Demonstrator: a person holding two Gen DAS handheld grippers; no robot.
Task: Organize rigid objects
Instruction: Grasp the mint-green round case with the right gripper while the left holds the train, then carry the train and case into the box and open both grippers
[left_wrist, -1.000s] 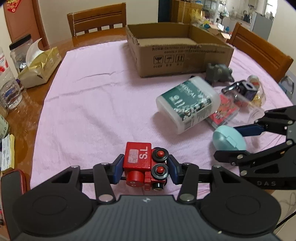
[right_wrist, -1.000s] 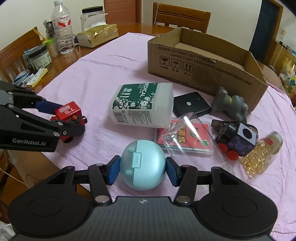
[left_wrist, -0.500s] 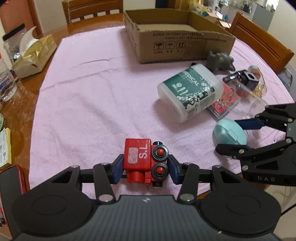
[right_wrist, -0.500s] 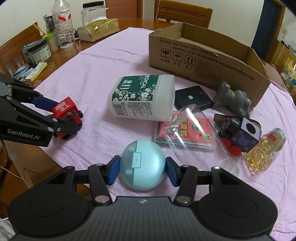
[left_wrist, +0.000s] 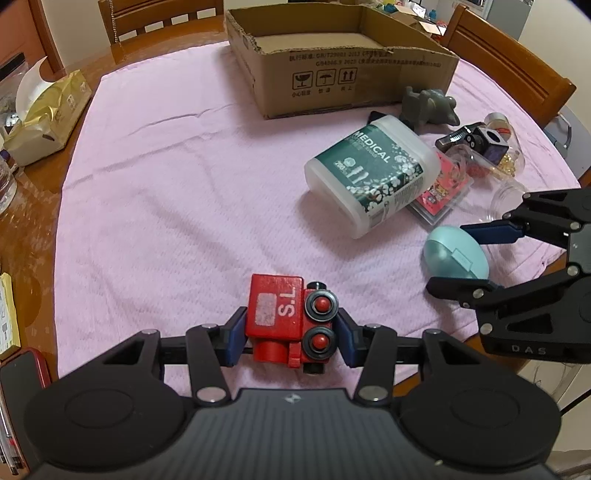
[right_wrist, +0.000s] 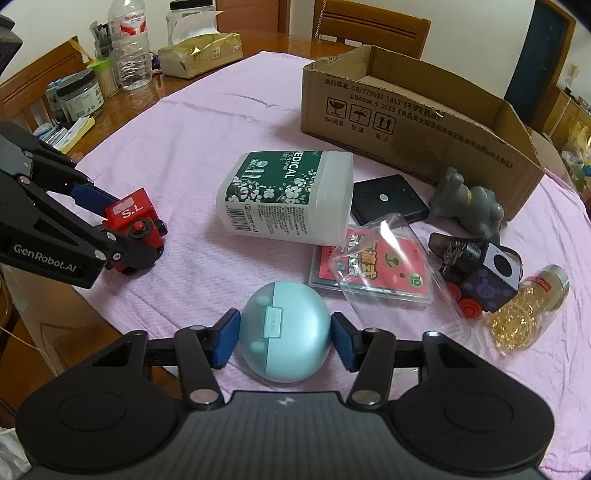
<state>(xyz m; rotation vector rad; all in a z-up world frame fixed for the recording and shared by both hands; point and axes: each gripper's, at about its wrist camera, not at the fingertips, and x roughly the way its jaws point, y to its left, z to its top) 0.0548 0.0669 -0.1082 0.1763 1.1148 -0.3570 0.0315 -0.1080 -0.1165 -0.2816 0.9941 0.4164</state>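
Observation:
My left gripper (left_wrist: 291, 338) is shut on a red toy train (left_wrist: 286, 319) marked "S.L", held above the near edge of the pink cloth. It also shows in the right wrist view (right_wrist: 135, 221). My right gripper (right_wrist: 283, 338) is shut on a round teal earbud case (right_wrist: 284, 334), seen too in the left wrist view (left_wrist: 456, 254). An open cardboard box (left_wrist: 354, 70) stands at the far side of the table (right_wrist: 413, 114).
Between grippers and box lie a medical swab tub (right_wrist: 286, 197), a black square case (right_wrist: 388, 197), a grey toy animal (right_wrist: 467, 203), a red card pack (right_wrist: 373, 266), a black toy car (right_wrist: 484, 273) and a small jar of gold beads (right_wrist: 528, 306). Tissue pack (left_wrist: 44, 114) and bottles stand left.
Both grippers have risen and drawn back a little with their objects held. The table items look lower and farther. Nothing was let go.

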